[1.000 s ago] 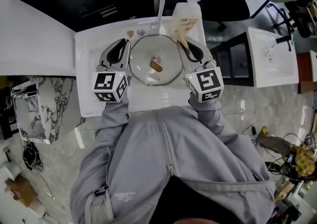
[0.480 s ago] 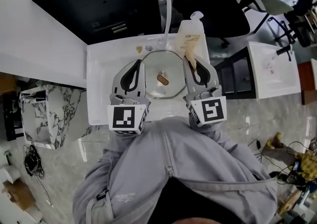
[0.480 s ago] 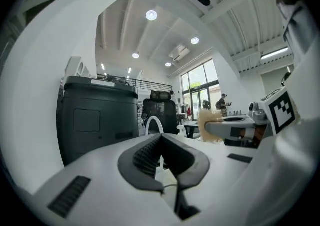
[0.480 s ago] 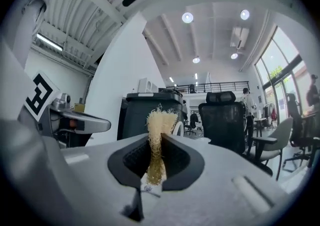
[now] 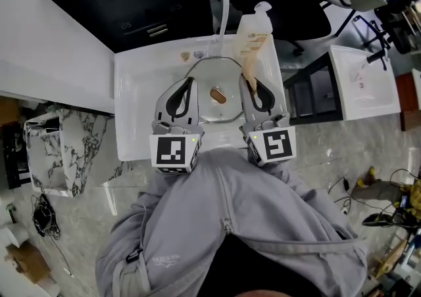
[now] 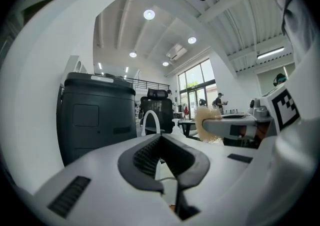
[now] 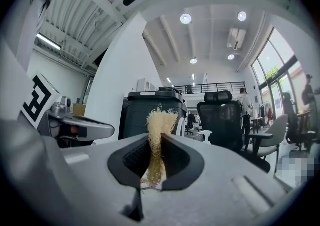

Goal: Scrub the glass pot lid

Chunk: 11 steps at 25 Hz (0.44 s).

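Note:
The glass pot lid (image 5: 214,108), with its brown knob (image 5: 218,96), is over the white sink (image 5: 135,92) in the head view. My left gripper (image 5: 189,81) lies on the lid's left rim. In the left gripper view its jaws (image 6: 161,138) are pressed together, with a thin curved glass edge running into the seam. My right gripper (image 5: 248,80) is at the lid's right side, shut on a tan fibrous scrubber (image 7: 159,120) that sticks out past its fingertips (image 5: 250,59). Both grippers point level.
A white curved faucet (image 5: 222,0) rises behind the sink, with a pump soap bottle (image 5: 254,29) to its right. A dark bin (image 6: 95,115) and an office chair (image 7: 222,120) stand beyond. The person's grey jacket (image 5: 223,223) fills the near side.
Both grippers have drawn in against the lid's sides and risen. The left jaws have closed on the lid's left rim. The scrubber stays in the right gripper.

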Tool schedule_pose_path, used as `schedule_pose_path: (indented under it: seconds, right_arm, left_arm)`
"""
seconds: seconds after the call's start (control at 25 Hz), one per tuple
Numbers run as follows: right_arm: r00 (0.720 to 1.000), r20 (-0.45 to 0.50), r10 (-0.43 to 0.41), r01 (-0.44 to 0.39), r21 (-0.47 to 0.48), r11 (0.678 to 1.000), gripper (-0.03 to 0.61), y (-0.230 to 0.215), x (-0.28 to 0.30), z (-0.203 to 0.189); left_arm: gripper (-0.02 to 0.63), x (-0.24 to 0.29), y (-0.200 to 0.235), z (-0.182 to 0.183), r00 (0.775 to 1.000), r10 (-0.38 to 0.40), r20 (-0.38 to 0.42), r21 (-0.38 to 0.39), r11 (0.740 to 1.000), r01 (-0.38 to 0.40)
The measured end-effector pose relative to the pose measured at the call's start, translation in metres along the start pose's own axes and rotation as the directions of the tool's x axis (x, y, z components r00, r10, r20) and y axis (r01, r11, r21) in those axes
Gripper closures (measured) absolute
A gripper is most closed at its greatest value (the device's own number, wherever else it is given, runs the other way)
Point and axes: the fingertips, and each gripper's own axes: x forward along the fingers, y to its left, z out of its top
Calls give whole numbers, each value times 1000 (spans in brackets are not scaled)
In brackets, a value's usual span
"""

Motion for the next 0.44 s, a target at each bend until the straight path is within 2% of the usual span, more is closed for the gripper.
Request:
schedule_pose_path:
  seconds: [0.16, 0.44]
  right_arm:
    - [1000, 12, -19, 19, 12, 1000, 546, -3, -5, 4]
    - [1000, 3, -29, 29, 17, 999, 546, 6, -9, 2]
  left_arm:
    - [607, 0, -6, 8, 1000, -20, 11, 17, 1000, 20]
    - [607, -6, -3, 6, 999, -29, 29, -4, 1000, 29]
